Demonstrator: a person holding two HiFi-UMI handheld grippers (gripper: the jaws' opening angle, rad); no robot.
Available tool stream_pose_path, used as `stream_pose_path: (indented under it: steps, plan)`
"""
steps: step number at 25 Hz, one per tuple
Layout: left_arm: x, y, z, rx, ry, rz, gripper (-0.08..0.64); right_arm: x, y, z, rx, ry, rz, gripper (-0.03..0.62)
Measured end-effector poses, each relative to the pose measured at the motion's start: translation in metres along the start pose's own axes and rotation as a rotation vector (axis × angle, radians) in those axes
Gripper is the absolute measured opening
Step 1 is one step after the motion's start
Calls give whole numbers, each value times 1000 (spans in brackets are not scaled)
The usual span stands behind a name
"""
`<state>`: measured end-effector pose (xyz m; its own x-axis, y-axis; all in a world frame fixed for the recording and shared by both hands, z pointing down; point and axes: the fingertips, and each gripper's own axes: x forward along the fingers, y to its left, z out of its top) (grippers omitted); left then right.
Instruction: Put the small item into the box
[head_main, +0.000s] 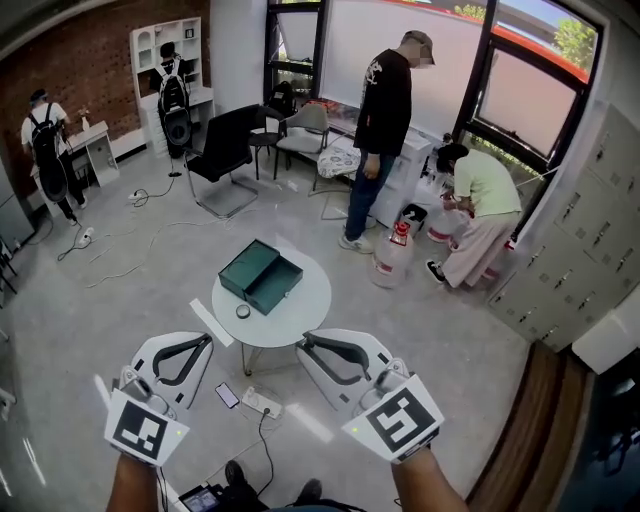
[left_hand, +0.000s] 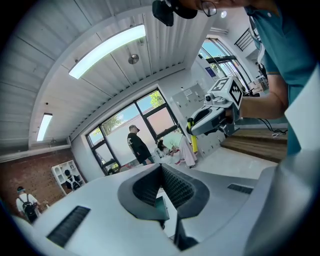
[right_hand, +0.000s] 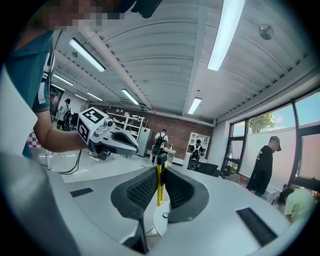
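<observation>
The person's right gripper (head_main: 304, 343), at the table's (head_main: 305, 300) 6 o'clock, pinches a thin yellow stick (right_hand: 159, 186) mid-length, seemingly light, stiff and slippery; the left gripper (head_main: 207, 339) is closed and empty, and the box (head_main: 262, 277) lies open.

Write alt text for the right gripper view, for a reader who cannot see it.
The right tool is shut on a thin yellow stick with a black top, upright between its jaws. Beyond it, an arm holds the left tool, and a person in black stands by the window at right.
</observation>
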<state>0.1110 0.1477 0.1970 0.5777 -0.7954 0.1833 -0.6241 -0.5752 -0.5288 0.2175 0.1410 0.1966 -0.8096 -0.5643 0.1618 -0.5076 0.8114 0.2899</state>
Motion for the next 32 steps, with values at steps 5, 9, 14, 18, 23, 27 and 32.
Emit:
stream_pose_path:
  steps: [5, 9, 14, 18, 23, 27, 32]
  plan:
    - [30, 23, -14, 1, -36, -39, 18, 19, -22, -10, 3, 32, -56, 67]
    - [63, 53, -29, 7, -75, -90, 18, 47, -47, -14, 10, 62, -125, 67]
    - [89, 116, -59, 38, -124, -139, 18, 111, -67, -7, 22, 88, -198, 67]
    - [101, 174, -91, 40, -141, -163, 18, 171, -80, 1, 28, 106, -237, 67]
    - [104, 234, -132, 20, -160, -181, 18, 236, -83, 9, 32, 138, -273, 67]
    - [109, 264, -156, -7, -173, -195, 18, 275, -87, 10, 24, 175, -284, 67]
    - [123, 291, -179, -20, -164, -184, 18, 310, -99, 6, 8, 199, -266, 67]
